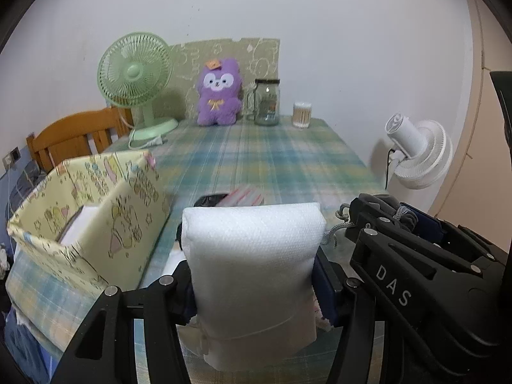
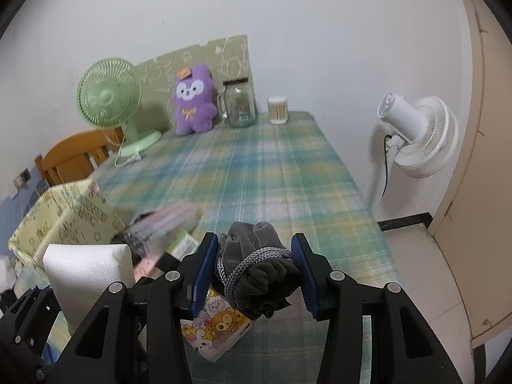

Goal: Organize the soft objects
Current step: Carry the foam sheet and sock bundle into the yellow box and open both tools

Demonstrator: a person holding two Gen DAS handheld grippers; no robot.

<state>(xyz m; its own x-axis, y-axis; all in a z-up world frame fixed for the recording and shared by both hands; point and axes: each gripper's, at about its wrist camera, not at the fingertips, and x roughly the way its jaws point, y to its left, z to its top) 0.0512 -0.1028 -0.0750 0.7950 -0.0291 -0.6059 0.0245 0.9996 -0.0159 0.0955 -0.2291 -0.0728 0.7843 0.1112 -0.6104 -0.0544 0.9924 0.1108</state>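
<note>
Plaid-covered table (image 2: 288,172) lay below. My left gripper (image 1: 252,275) pinched the white foam roll (image 1: 256,272), upright; the patterned box (image 1: 96,211) stood just left. My right gripper (image 2: 254,275) clamped the grey tied bundle (image 2: 256,268).

At the far edge of the worktop (image 1: 272,160), which has a plaid cloth in green and blue, you see a green desk fan (image 1: 136,73) on the left. Beside it a purple plush toy (image 1: 219,92) sits upright against a patterned board (image 1: 256,54) that leans on the wall. To its right you find a glass jar (image 1: 267,102) with a dark lid, then a small tub of cotton swabs (image 1: 302,114). A white standing fan (image 2: 416,128) is beside the worktop on the right, and a wooden chair (image 1: 76,134) behind its left side.
</note>
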